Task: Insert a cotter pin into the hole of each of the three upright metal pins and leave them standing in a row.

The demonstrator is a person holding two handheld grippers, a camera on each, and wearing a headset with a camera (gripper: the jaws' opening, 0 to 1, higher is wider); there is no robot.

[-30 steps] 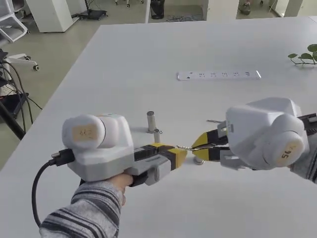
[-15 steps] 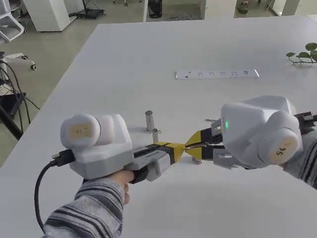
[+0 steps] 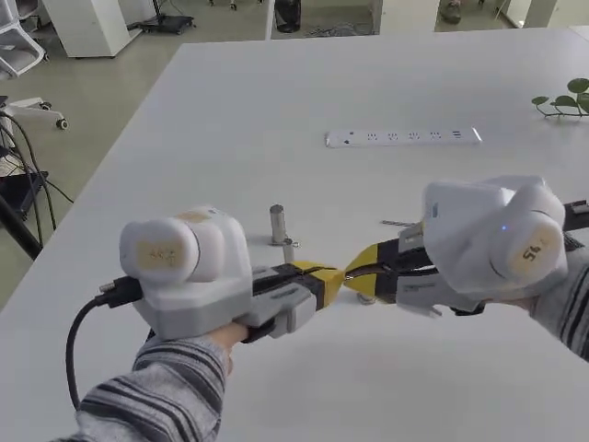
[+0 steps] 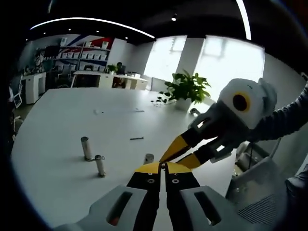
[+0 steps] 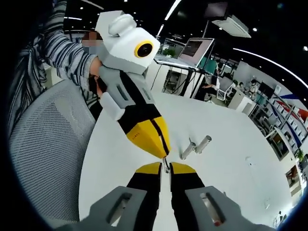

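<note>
Head view: the left tool and the right tool are held tip to tip low over the white bench, their yellow jaw ends meeting close to three metal pins. The tall pin stands upright farthest from the person. The middle pin, which is shorter, stands upright just beside it on the nearer side. The third pin stands apart from that pair, directly under the right tool's jaws, so that little more than its base shows. A loose metal sliver lies flat on the bench beyond the right tool, and a power strip lies well behind the pins. A striped sleeve covers the arm behind the left tool.

Right gripper view: the cotter pin appears as a thin bright piece between the right tool's jaw ends, which stand narrow and clamp it. The left tool's yellow tip comes in from the upper left and touches the same spot. Two of the pins show just beyond, side by side.

Left gripper view: the left tool's jaws are pressed together with a hairline gap. Whether they also pinch the cotter pin cannot be told. The right tool's tips meet them from the right, above the third pin.
</note>
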